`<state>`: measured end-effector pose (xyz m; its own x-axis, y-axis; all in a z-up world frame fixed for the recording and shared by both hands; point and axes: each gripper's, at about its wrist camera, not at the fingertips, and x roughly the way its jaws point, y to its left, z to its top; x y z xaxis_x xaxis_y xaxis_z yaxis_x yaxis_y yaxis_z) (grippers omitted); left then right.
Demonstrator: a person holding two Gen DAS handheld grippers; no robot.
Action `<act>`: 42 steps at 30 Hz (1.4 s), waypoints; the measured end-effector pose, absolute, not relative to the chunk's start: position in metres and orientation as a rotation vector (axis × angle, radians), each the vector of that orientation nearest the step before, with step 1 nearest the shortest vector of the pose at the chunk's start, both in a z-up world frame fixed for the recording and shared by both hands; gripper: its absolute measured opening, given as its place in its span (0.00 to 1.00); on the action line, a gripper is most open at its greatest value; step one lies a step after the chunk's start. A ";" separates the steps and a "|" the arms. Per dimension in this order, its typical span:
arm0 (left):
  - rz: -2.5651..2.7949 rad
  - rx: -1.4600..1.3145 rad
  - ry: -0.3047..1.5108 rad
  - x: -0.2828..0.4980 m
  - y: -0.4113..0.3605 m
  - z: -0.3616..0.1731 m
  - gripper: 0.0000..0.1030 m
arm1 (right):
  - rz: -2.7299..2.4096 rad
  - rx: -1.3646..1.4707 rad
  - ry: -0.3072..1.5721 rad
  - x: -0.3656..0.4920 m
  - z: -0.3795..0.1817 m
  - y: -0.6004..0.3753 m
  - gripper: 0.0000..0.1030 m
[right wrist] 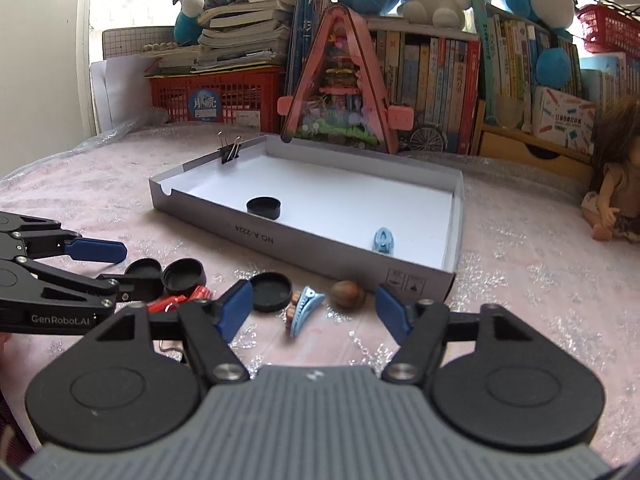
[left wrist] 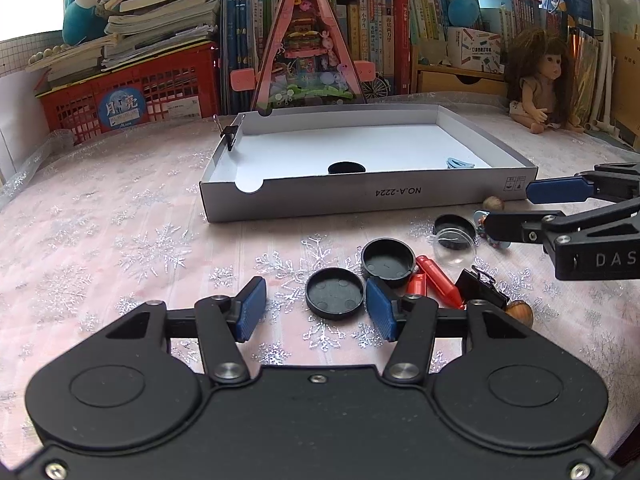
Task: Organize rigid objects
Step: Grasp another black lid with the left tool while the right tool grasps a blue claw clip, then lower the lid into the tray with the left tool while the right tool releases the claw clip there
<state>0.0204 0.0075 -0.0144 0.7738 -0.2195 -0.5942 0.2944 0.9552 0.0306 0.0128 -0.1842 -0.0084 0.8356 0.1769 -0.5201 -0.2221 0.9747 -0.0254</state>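
A shallow grey cardboard box [left wrist: 360, 200] [right wrist: 320, 240] holds a black cap [left wrist: 346, 168] [right wrist: 263, 207] and a blue hair clip [left wrist: 458, 163] [right wrist: 384, 241]. A binder clip [left wrist: 230, 134] grips its left wall. In front lie loose black caps [left wrist: 388, 260] [right wrist: 272, 291], red pieces [left wrist: 438, 286], a black binder clip [left wrist: 480, 288] and nuts [left wrist: 520, 314] [right wrist: 347, 294]. My left gripper [left wrist: 316, 306] [right wrist: 120, 270] is open, straddling one black cap [left wrist: 334, 298]. My right gripper [right wrist: 316, 312] [left wrist: 516, 210] is open around a second blue hair clip [right wrist: 304, 308], its pads apart from it.
A pink triangular toy house [left wrist: 308, 48] and a red crate [left wrist: 132, 92] stand behind the box, with bookshelves beyond. A doll [left wrist: 540, 80] [right wrist: 616, 192] sits at the back right. The pink snowflake tablecloth [left wrist: 120, 248] is bare to the left of the box.
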 end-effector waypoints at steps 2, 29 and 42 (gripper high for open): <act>-0.278 0.125 0.625 0.020 0.007 -0.015 0.51 | 0.208 -0.092 0.561 0.016 -0.011 -0.183 0.65; -0.301 0.104 0.602 0.020 0.002 0.000 0.29 | 0.213 -0.096 0.586 0.023 -0.013 -0.171 0.16; -0.277 0.070 0.540 0.062 -0.002 0.047 0.29 | 0.153 -0.006 0.547 0.043 0.020 -0.200 0.16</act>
